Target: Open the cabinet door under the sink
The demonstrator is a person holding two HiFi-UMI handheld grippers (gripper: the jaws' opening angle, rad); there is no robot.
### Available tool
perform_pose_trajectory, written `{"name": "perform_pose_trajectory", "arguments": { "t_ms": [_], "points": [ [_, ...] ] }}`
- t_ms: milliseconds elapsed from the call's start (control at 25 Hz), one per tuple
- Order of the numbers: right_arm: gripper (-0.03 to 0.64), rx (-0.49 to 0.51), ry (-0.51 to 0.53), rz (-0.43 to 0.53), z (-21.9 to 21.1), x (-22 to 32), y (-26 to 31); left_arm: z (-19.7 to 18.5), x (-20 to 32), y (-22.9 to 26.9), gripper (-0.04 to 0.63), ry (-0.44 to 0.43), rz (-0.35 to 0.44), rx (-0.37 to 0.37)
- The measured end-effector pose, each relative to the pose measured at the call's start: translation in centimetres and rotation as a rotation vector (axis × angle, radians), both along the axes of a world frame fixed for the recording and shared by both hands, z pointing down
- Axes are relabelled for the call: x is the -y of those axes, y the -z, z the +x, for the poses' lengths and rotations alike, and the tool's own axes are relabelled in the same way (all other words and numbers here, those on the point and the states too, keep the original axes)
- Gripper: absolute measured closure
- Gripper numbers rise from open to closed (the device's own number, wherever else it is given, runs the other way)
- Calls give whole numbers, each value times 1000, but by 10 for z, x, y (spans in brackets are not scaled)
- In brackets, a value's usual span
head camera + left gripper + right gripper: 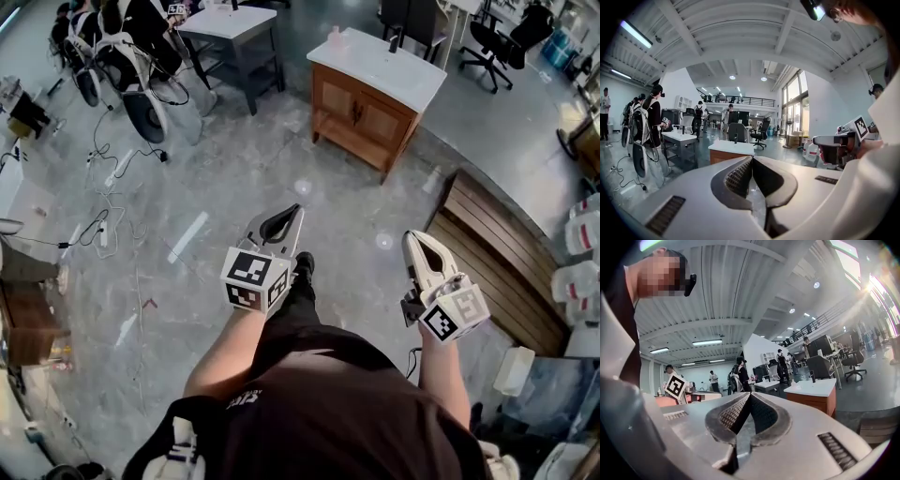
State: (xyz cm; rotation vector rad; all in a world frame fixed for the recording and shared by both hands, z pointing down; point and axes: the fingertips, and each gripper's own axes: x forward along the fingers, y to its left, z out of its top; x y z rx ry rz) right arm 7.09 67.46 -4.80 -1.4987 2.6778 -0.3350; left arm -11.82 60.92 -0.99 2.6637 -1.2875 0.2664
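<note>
Two white grippers, left gripper (291, 216) and right gripper (414, 240), are squeezed closed on nothing. One brown wooden sink cabinet with a white top (367, 120) stands far ahead. Its two doors (335, 97) look hard, stiff, probably easy to swing; grab a small dark handle (356, 112) where they meet.

Cabinet (361, 112) was brown wood, satin; countertop (380, 66) white, smooth. Floor (234, 216) was grey, polished, faintly glossy. Decking (487, 244) was slatted wood. Left gripper (296, 210) and right gripper (410, 235) were matt white plastic; pads (736, 177) black, ribbed.
</note>
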Motion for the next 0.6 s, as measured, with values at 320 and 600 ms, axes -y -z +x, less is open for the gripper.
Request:
{"name": "perform_pose_trajectory", "arguments": {
  "t_ms": [320, 600],
  "points": [
    [603, 1, -15, -29, -13, 145, -10, -8, 152, -5, 577, -32, 0, -6],
    [603, 0, 23, -112, -53, 282, -30, -32, 295, -13, 577, -76, -38, -2]
  ]
}}
